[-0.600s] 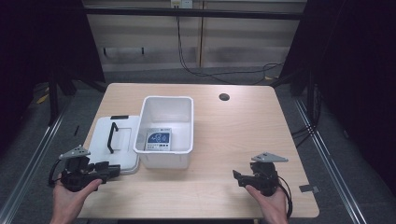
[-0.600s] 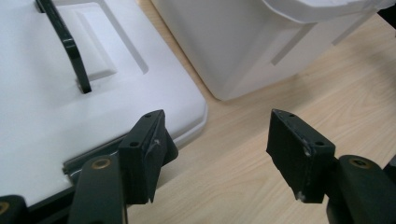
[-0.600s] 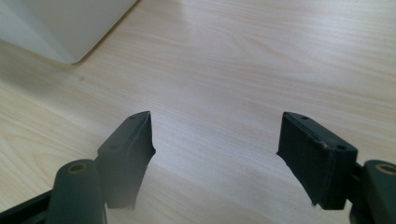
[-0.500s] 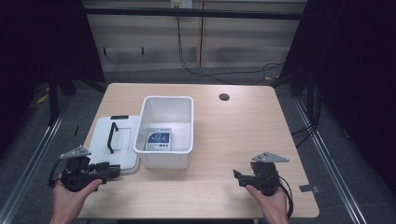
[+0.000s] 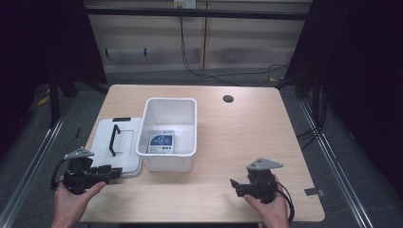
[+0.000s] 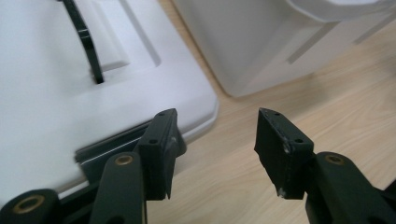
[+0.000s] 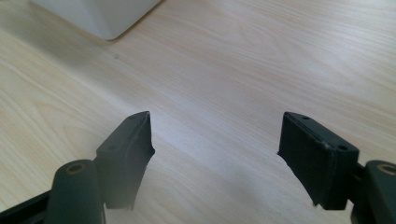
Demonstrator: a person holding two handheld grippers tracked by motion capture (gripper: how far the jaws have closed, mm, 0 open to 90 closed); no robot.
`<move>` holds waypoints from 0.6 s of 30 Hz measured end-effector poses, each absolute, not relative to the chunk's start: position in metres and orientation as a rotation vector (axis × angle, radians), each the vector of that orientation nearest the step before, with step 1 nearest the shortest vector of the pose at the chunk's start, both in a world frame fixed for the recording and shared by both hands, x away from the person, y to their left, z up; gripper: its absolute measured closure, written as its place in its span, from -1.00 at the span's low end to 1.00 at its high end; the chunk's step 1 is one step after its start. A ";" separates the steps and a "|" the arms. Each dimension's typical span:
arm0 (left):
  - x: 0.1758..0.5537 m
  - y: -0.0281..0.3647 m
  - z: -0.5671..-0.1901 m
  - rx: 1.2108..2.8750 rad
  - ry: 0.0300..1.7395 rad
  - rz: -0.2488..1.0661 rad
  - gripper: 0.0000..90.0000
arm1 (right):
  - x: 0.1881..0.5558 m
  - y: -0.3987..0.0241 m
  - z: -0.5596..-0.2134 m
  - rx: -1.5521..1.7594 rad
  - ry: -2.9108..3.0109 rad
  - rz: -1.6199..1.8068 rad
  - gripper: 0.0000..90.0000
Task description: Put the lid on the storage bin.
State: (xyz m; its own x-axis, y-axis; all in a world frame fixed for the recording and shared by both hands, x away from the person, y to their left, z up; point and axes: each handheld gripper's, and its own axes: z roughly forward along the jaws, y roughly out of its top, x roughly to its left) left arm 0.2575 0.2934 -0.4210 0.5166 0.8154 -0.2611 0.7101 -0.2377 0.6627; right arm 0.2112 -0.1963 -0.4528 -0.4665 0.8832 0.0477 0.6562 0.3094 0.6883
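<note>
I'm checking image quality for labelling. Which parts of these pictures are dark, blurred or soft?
High view: the wooden table is evenly lit, the surroundings fall into darkness. Left gripper view: the white lid looks soft and slightly washed out. Right gripper view: the near tool tips blur.

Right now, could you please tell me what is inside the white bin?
A blue-and-white printed card lies flat on the white bin's floor; its print is unreadable, and anything beneath it is covered.

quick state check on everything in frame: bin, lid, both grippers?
Bin: upright on the table, uncovered, a printed card lying flat on its bottom.
Lid: off the bin, flat on the table beside it, black handle up.
Card: flat inside the bin.
Left gripper: open, empty, at the lid's near corner.
Right gripper: open, empty, over bare table.
</note>
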 end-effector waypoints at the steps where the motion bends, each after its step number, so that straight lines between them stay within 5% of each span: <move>1: 0.257 0.294 -0.420 1.997 1.236 0.170 0.12 | 0.211 -0.195 -0.453 1.372 2.249 0.938 -0.44; 5: 0.259 0.294 -0.419 2.014 1.257 0.154 0.41 | 0.210 -0.194 -0.452 1.373 2.255 0.951 -0.44; 12: 0.269 0.298 -0.410 2.033 1.267 0.161 0.22 | 0.212 -0.196 -0.453 1.377 2.253 0.955 -0.44; 18: 0.281 0.299 -0.404 2.065 1.274 0.140 0.26 | 0.212 -0.198 -0.452 1.387 2.241 0.955 -0.44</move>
